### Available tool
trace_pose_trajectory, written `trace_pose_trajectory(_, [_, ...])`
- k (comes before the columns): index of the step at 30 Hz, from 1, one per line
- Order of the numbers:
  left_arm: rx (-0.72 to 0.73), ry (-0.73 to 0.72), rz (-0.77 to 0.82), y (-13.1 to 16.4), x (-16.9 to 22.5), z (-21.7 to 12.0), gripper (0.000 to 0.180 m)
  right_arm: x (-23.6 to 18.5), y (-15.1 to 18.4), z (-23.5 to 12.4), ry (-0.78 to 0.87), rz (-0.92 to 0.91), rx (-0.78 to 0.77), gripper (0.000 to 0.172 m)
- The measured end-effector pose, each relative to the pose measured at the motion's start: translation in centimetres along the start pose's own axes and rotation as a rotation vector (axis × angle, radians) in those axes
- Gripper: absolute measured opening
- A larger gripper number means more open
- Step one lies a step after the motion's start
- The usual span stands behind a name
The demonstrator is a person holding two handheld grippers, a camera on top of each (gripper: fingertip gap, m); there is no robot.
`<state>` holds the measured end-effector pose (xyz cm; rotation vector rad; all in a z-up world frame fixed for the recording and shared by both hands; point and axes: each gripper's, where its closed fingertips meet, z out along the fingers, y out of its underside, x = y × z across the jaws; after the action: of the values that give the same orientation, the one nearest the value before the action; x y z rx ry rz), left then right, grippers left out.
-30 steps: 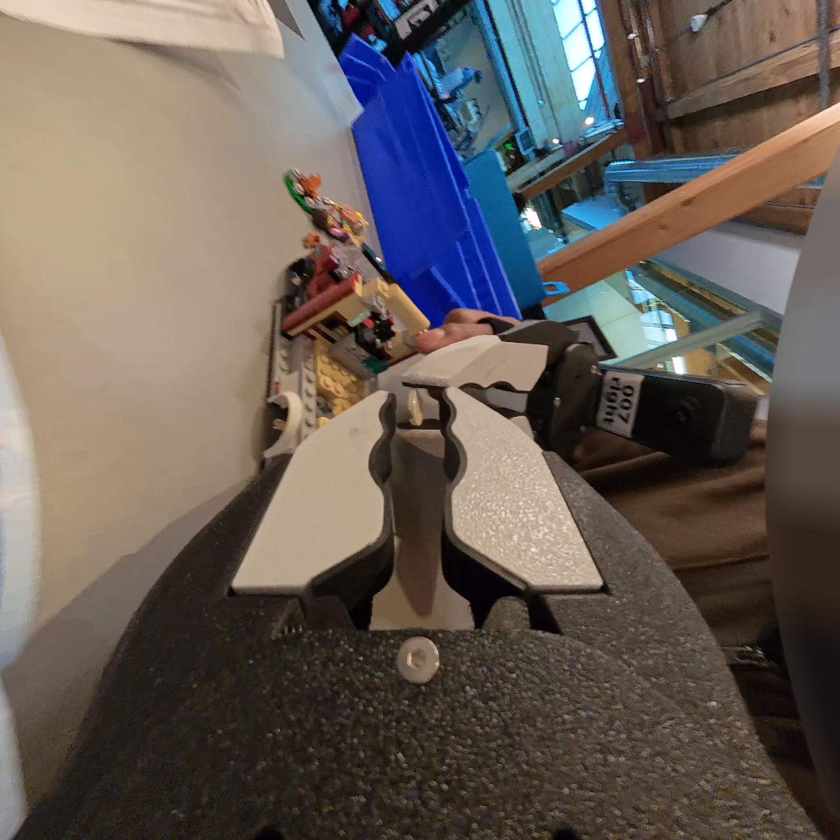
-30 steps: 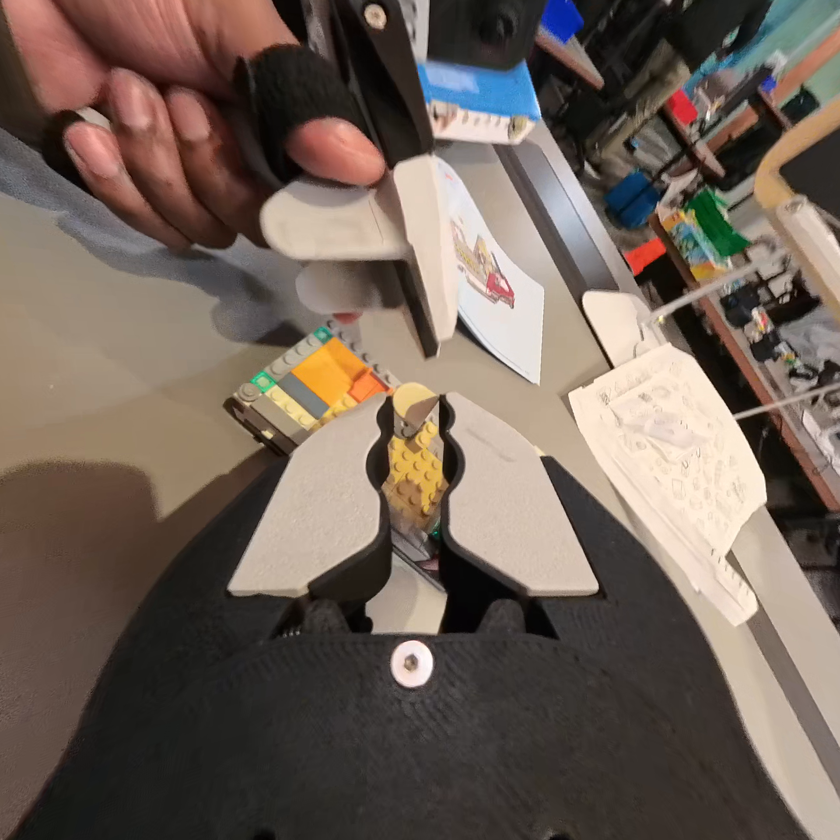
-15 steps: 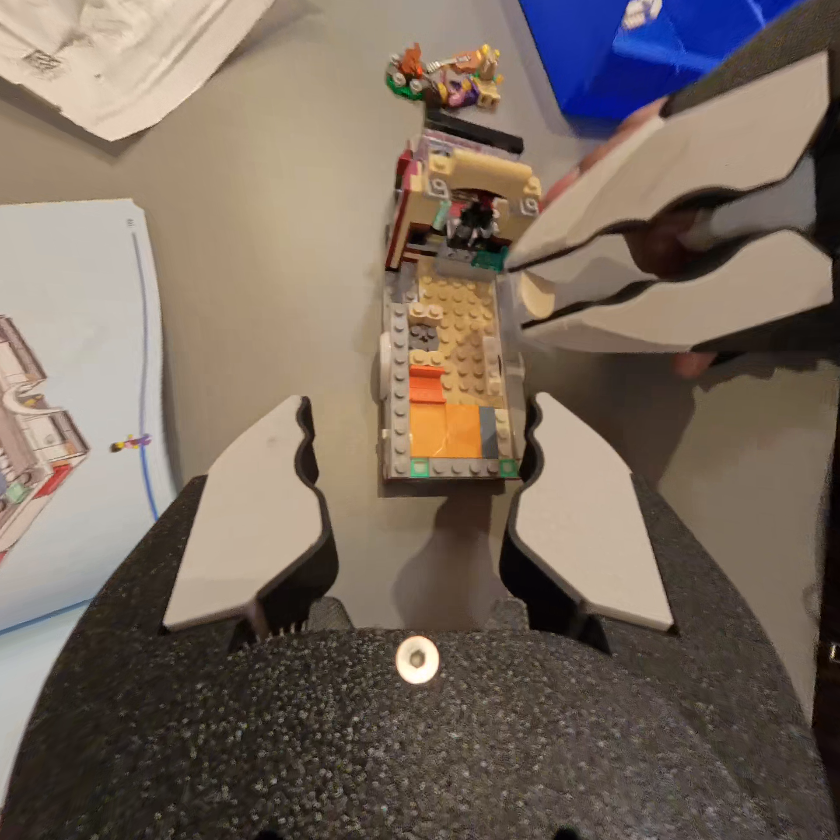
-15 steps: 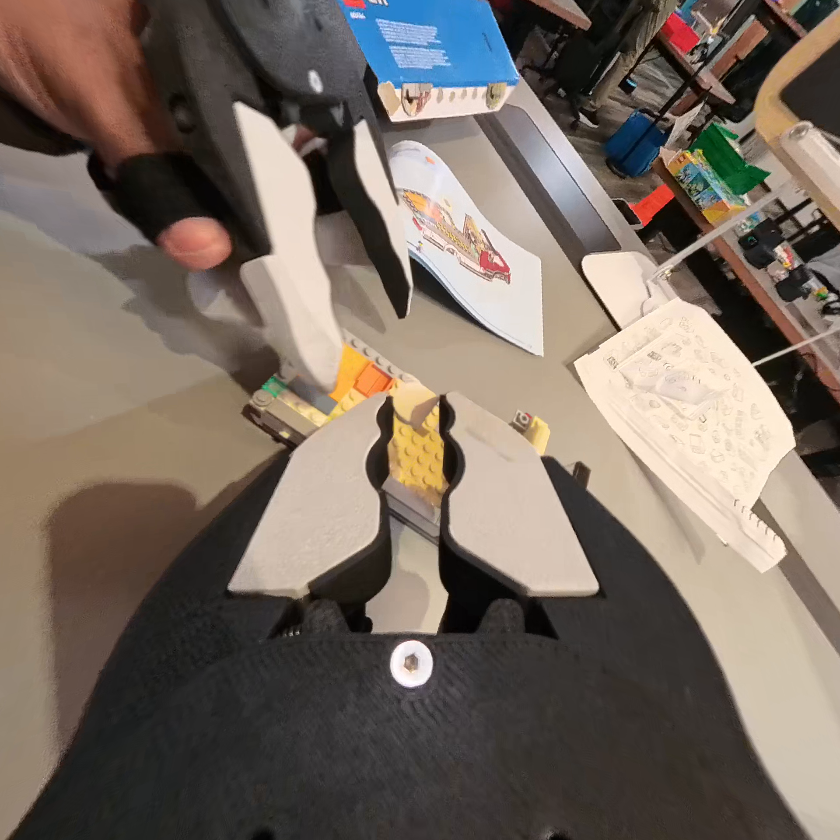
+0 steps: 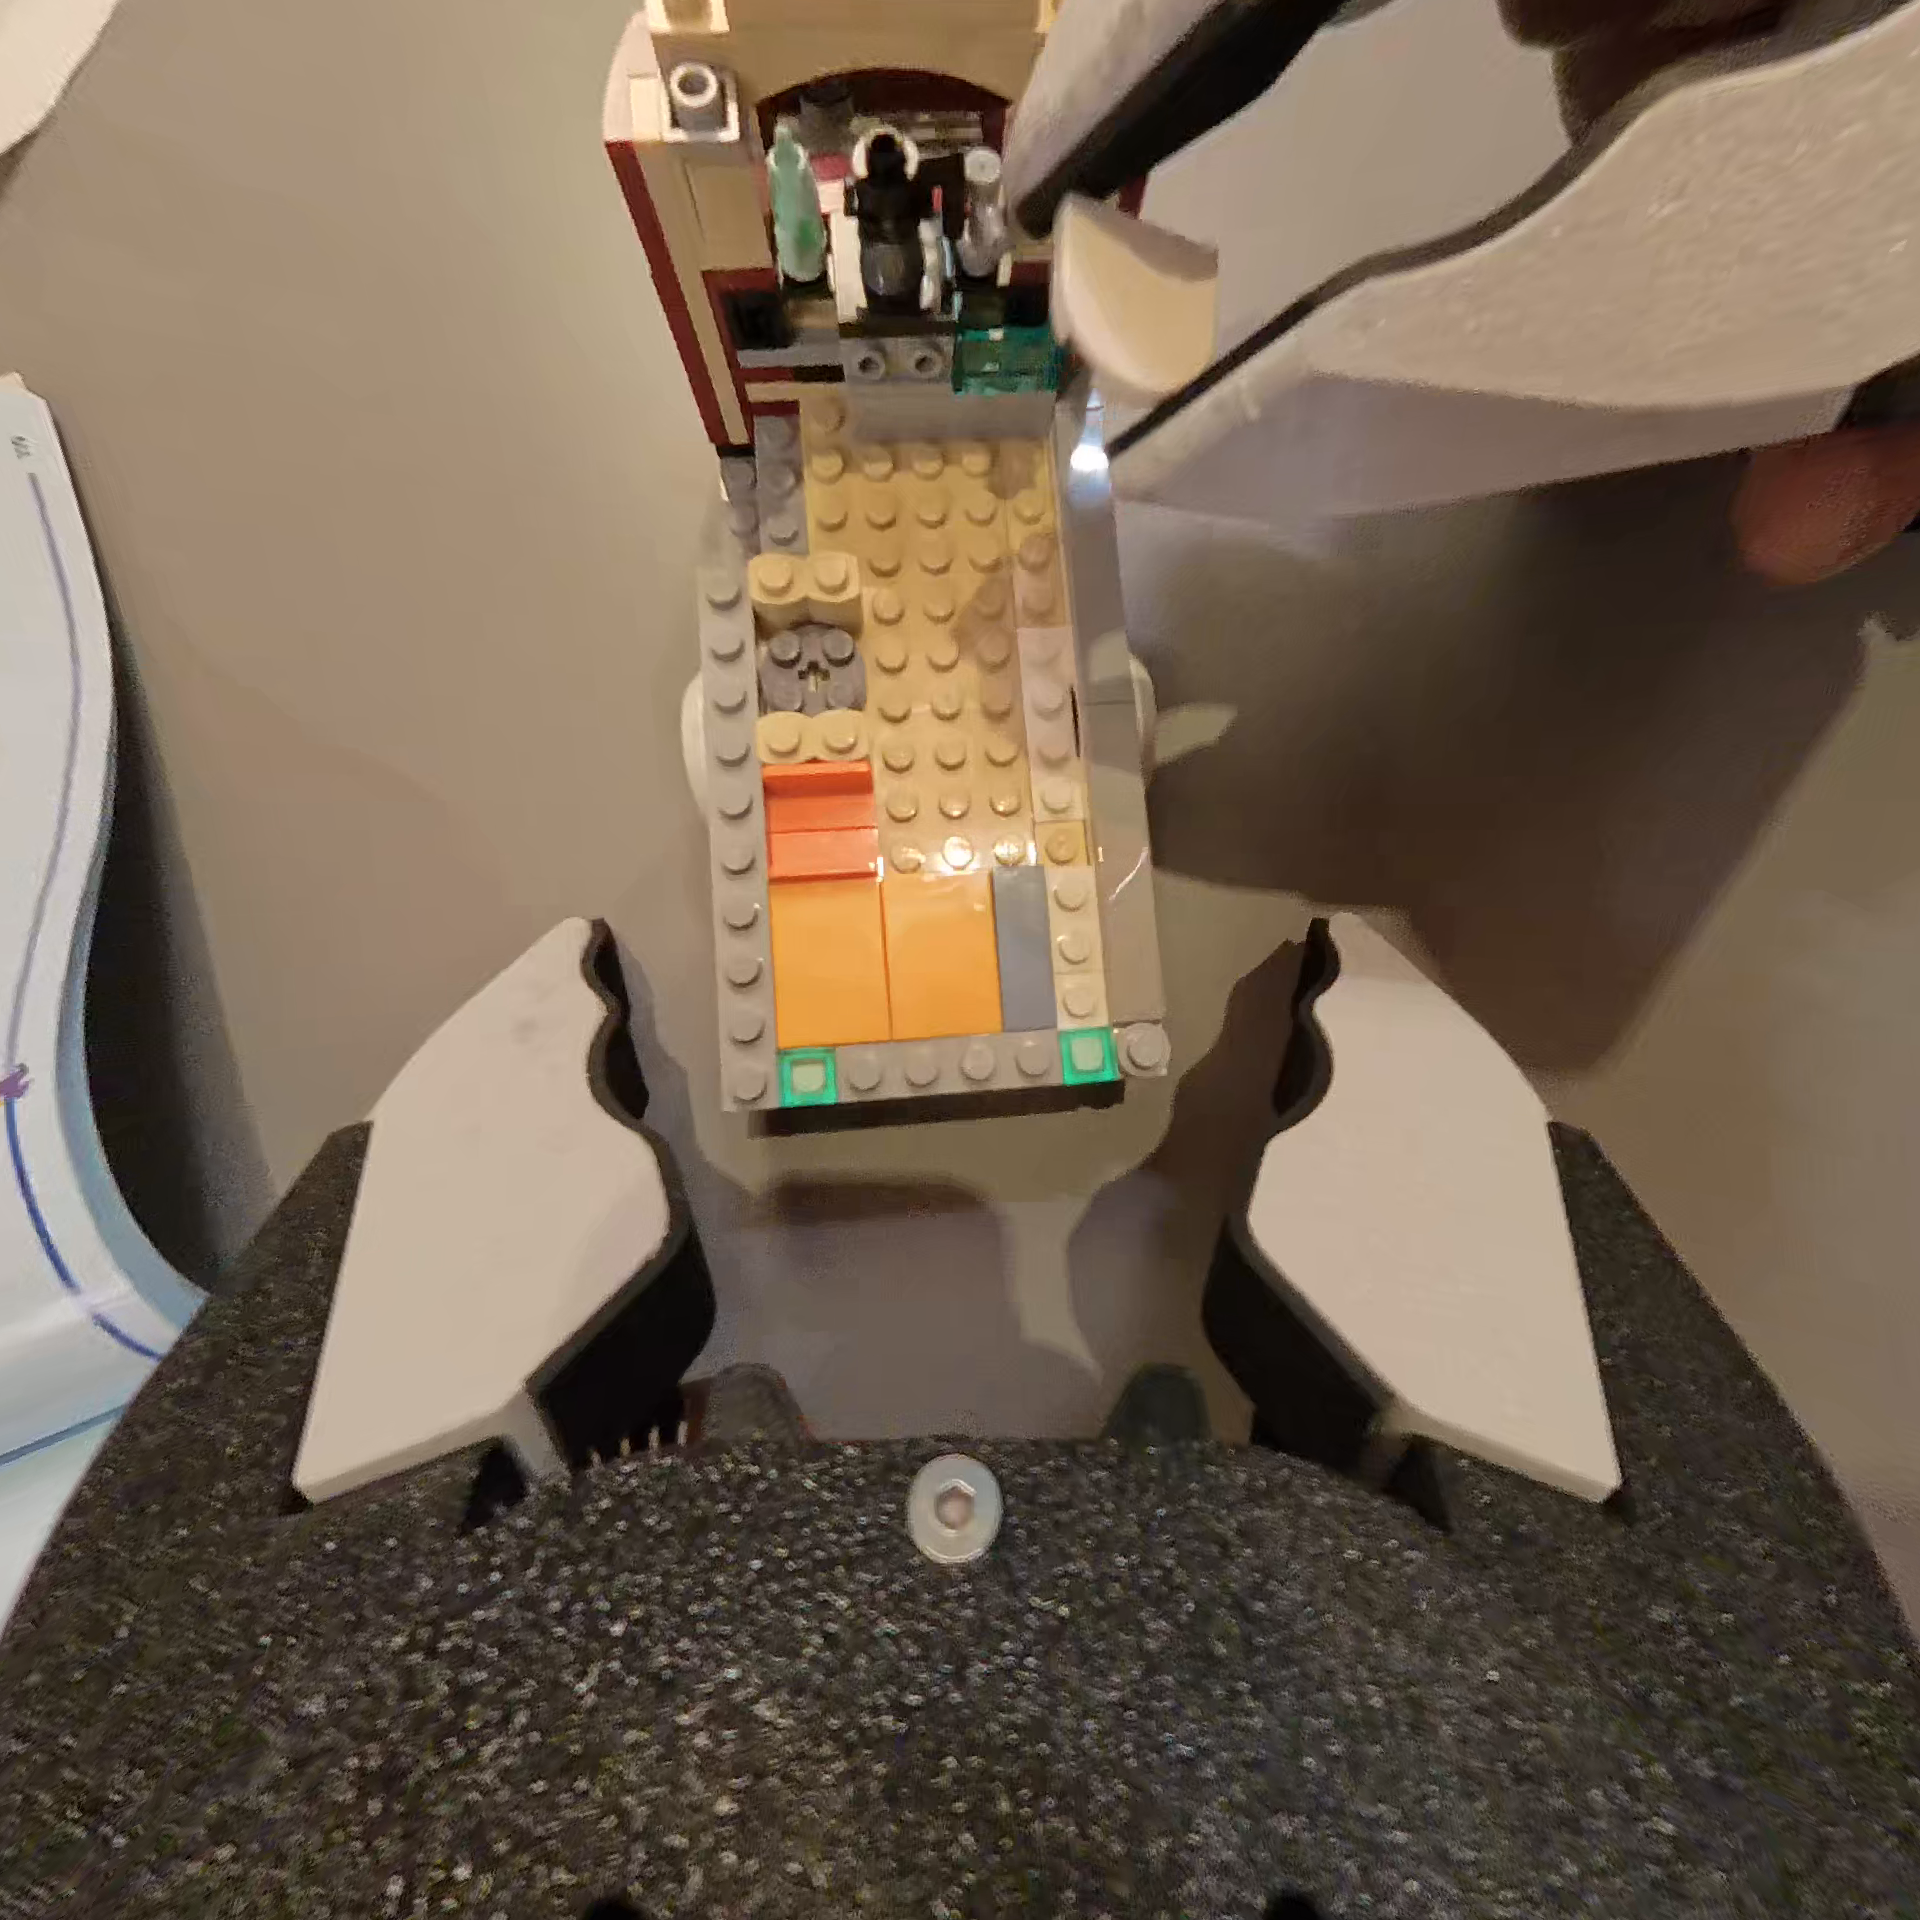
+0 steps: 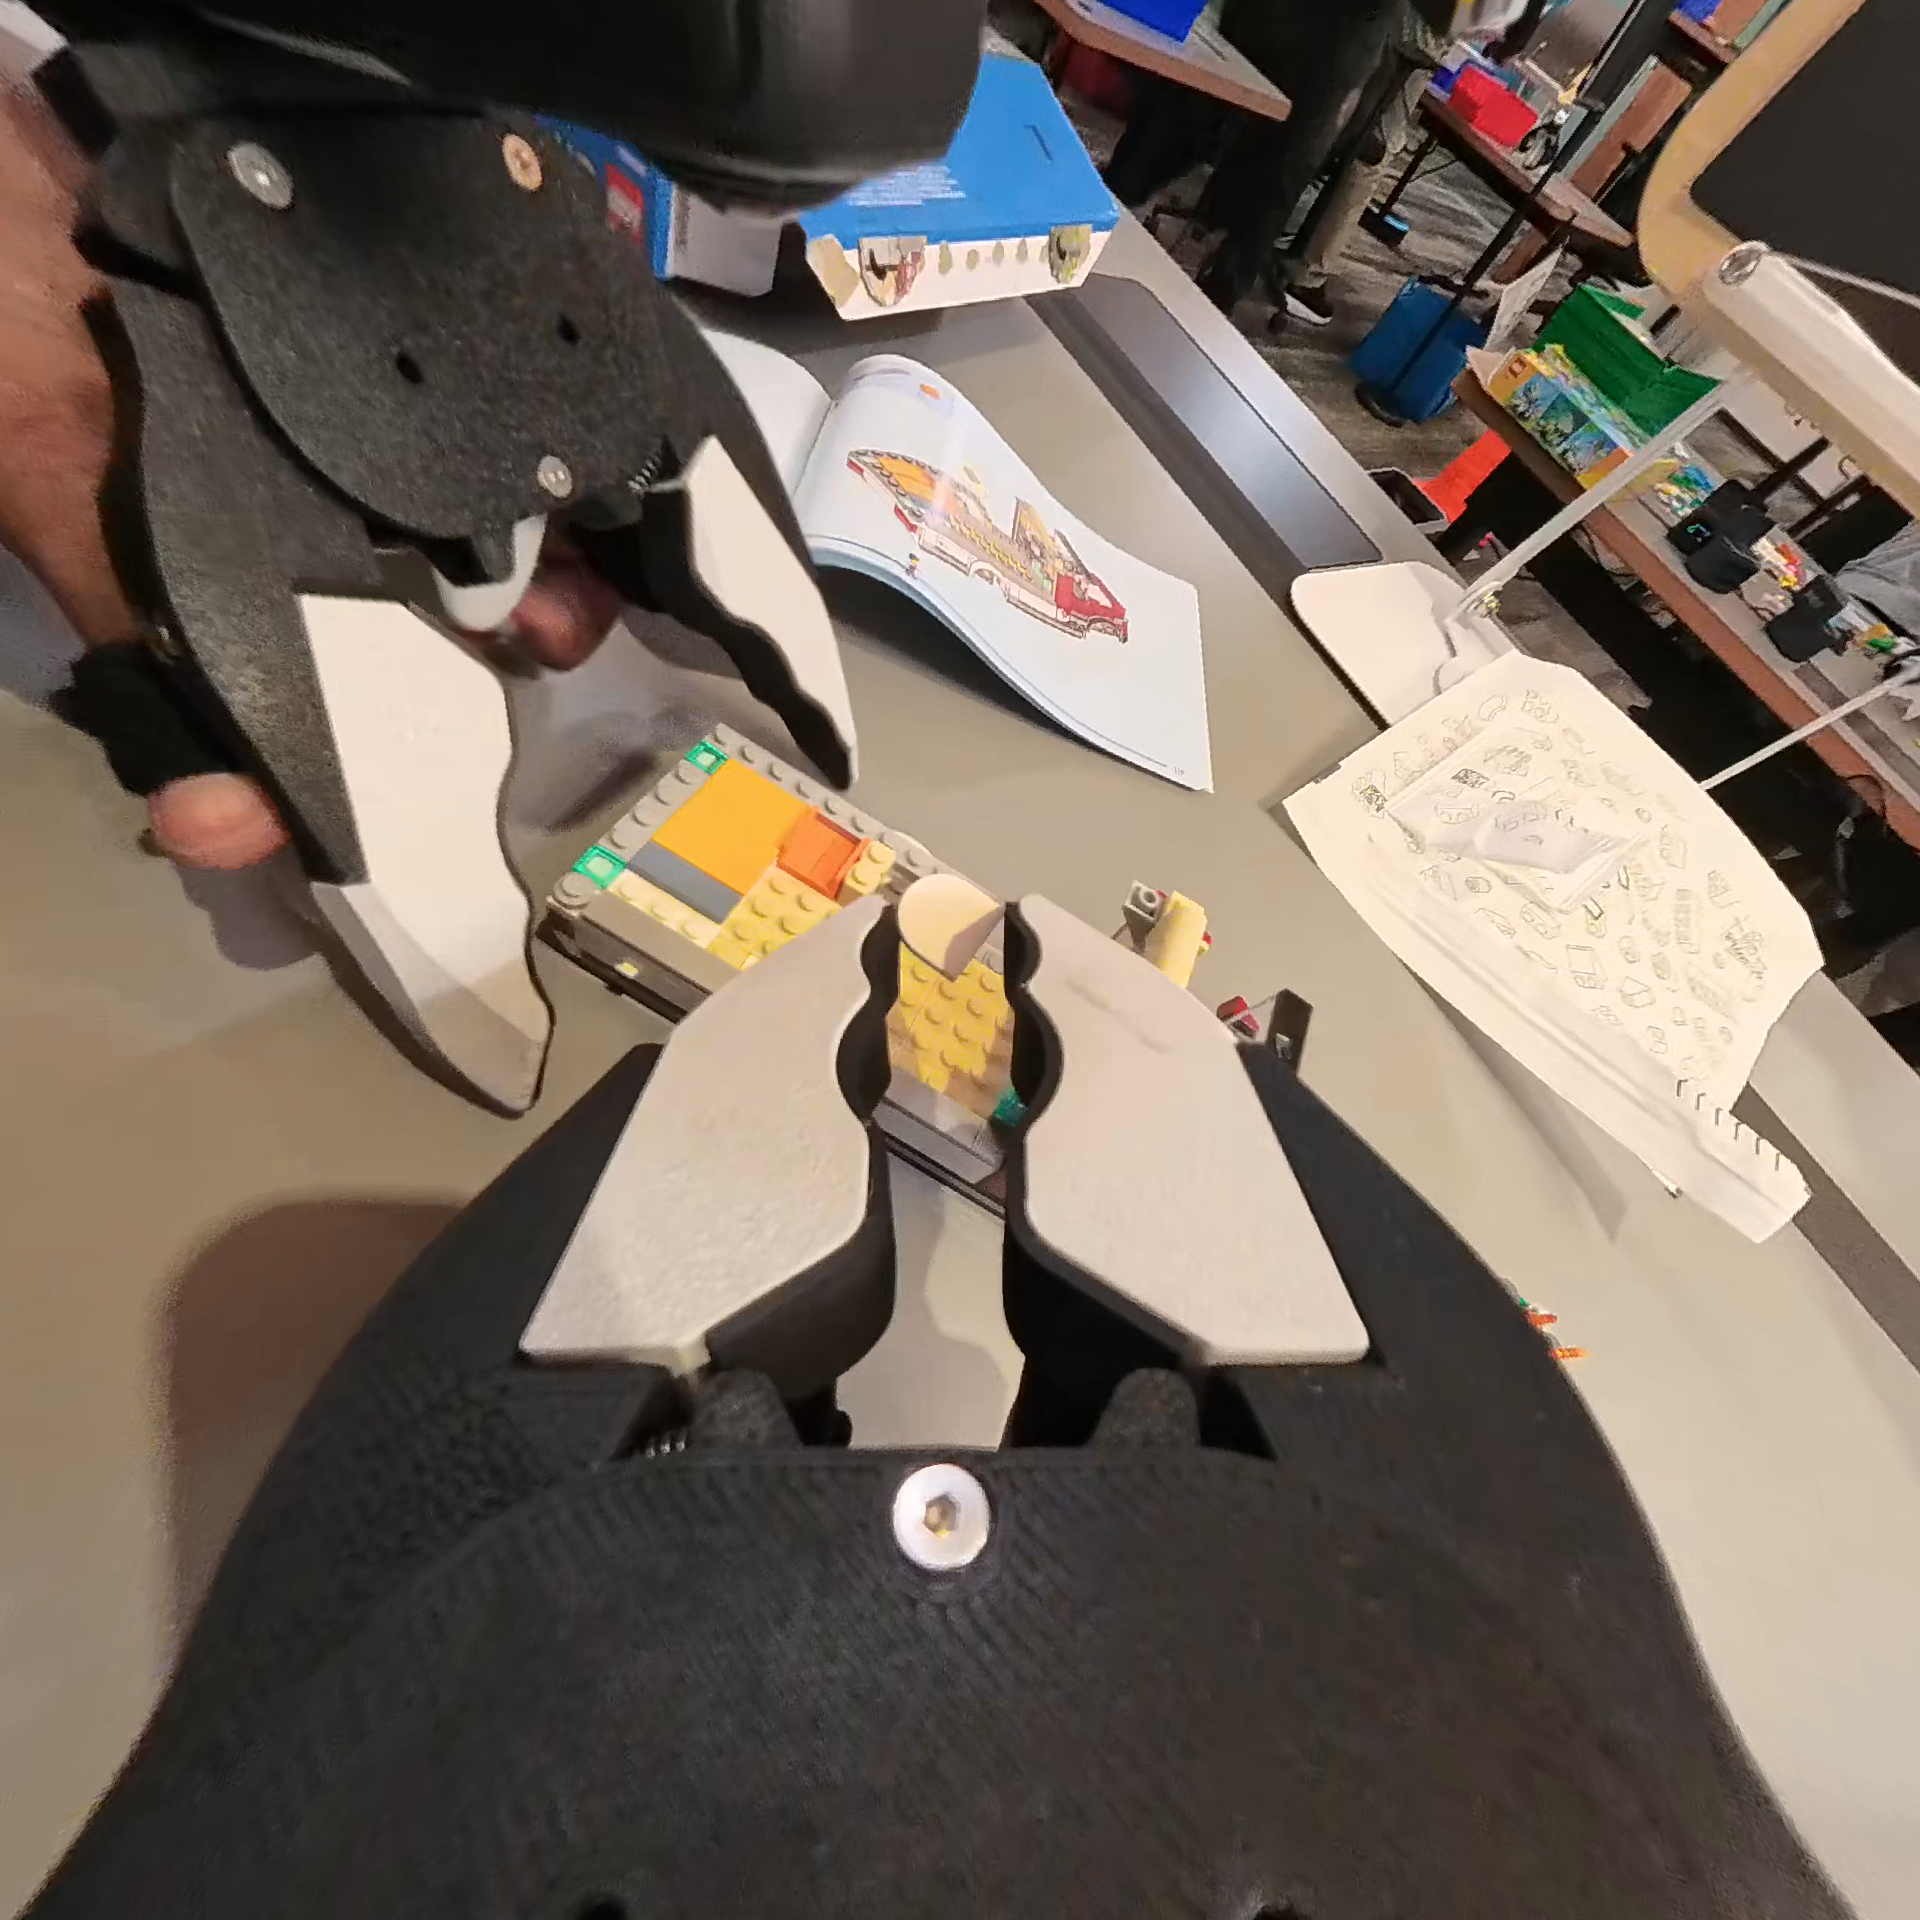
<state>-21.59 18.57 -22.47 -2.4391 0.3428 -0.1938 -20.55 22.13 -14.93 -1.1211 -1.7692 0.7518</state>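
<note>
Both left tool [image 5: 951,1023] fingers now spread.

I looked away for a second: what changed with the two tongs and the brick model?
The left tongs swung down to the grey-edged tan-and-orange brick model and spread wide, straddling its near end untouched. The right tongs stayed clamped on the small cream rounded piece above it.

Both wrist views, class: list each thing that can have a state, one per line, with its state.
Left gripper: jaws wide open, straddling the model's near end, holding nothing.
Right gripper: shut on a small tan rounded brick piece.
Flat brick model with tan studs and orange tiles: lying on the grey table, partly built.
Pale-blue instruction booklet: lying open.
Blue cardboard box: cannot tell.
</note>
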Motion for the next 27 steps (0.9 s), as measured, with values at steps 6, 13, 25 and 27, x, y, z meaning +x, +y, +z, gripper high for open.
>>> trace_pose_trajectory(6, [0.019,-0.037,-0.019,-0.4,-0.9,0.4,0.117,0.0,0.1,0.0,-0.010,0.024,0.005,0.019])
trace_pose_trajectory(13, [0.019,-0.063,0.014,-0.5,-1.0,0.7,0.114,-0.2,0.3,0.3,-0.022,0.036,-0.006,0.019])
trace_pose_trajectory(25, [0.051,-0.040,0.038,-1.3,-0.1,0.8,0.080,-0.3,0.6,0.4,-0.026,0.036,-0.030,0.019])
trace_pose_trajectory(27, [0.052,-0.041,0.032,-1.4,-0.1,0.8,0.080,-0.3,0.5,0.3,-0.024,0.031,-0.031,0.019])
